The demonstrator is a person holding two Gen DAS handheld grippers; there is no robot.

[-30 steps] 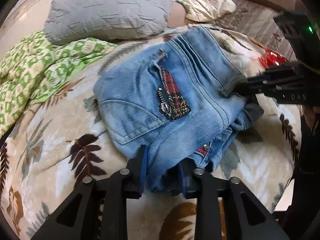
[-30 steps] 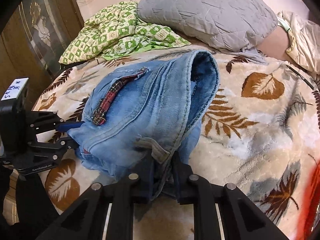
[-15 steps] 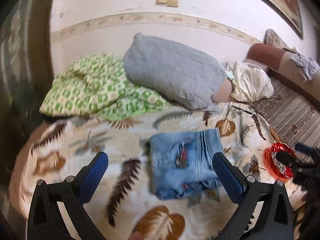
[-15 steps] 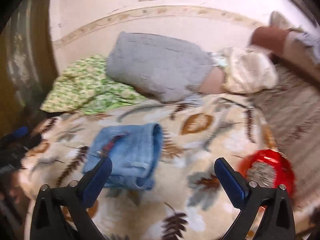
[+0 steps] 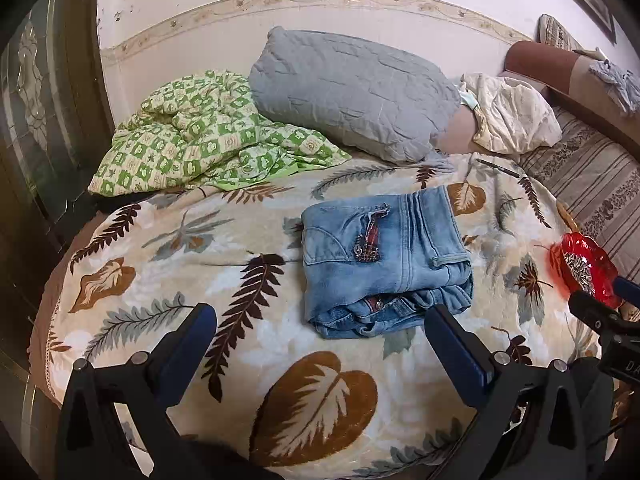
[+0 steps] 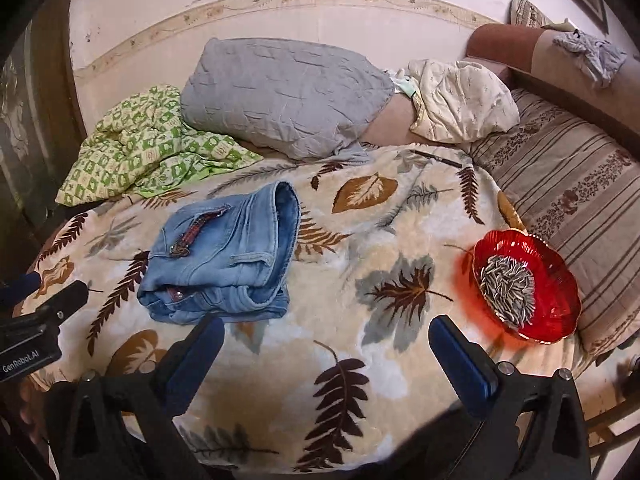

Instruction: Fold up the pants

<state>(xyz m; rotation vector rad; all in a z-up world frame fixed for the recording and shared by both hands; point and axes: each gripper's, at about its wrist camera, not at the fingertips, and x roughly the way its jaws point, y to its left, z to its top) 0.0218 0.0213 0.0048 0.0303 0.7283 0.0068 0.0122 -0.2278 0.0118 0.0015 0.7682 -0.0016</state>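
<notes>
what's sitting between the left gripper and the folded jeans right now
Nothing visible. Only bare leaf-print blanket lies between the open left gripper and the folded jeans. The red bowl sits off to the right, out of that path.

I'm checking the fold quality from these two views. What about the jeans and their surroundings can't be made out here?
- Underside and inner layers of the folded jeans: hidden by their own top layer, both views.
- The small dark item near the grey pillow: too small to identify.
- Red bowl: partly covered by the right gripper in the left wrist view.
</notes>
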